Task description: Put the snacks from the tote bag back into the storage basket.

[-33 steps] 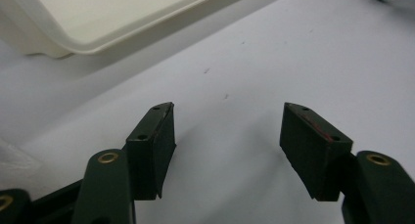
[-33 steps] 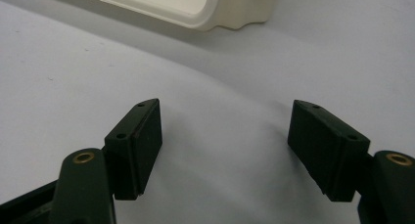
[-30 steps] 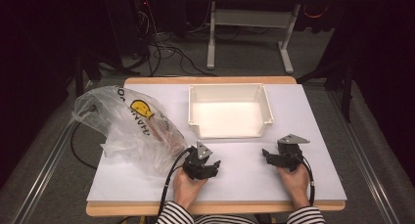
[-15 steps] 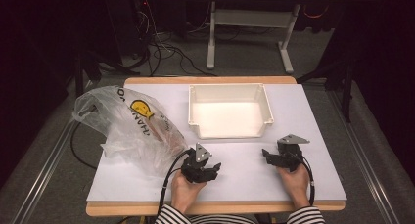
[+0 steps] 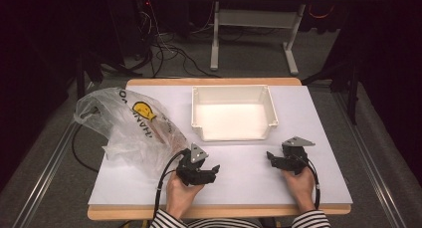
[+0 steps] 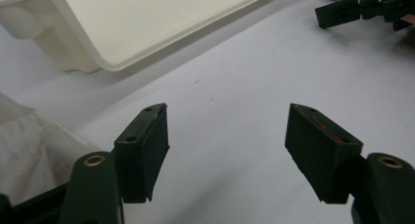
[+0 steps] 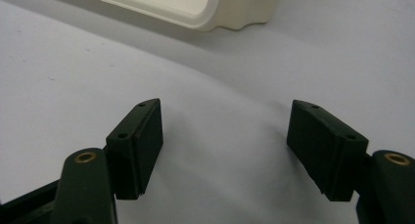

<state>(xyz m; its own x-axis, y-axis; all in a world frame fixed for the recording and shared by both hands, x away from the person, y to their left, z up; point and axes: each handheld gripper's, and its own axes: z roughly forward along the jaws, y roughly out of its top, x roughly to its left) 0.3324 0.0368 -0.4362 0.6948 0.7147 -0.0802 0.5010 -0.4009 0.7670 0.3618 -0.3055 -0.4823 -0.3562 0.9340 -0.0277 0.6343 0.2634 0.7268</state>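
A person holds both grippers low over the white tabletop (image 5: 239, 163) near its front edge. My left gripper (image 5: 213, 169) (image 6: 227, 111) points right, toward the other one. It is open, its jaws have just been opening, and only bare table lies between them. My right gripper (image 5: 271, 158) (image 7: 225, 106) points left and is open over bare table too. The left gripper view shows the right gripper (image 6: 342, 11) farther off. A crumpled clear plastic bag (image 5: 132, 126) (image 6: 29, 145) with a yellow smiley face lies just left of the left gripper.
An empty white plastic bin (image 5: 231, 137) (image 6: 112, 62) (image 7: 220, 13) stands at the middle back of the table, beyond both grippers. Cables trail from each gripper toward the person. Dark floor, table legs and wires lie past the far edge.
The left gripper has lifted slightly and its jaws stand a little wider. The right gripper, bag and bin have not moved.
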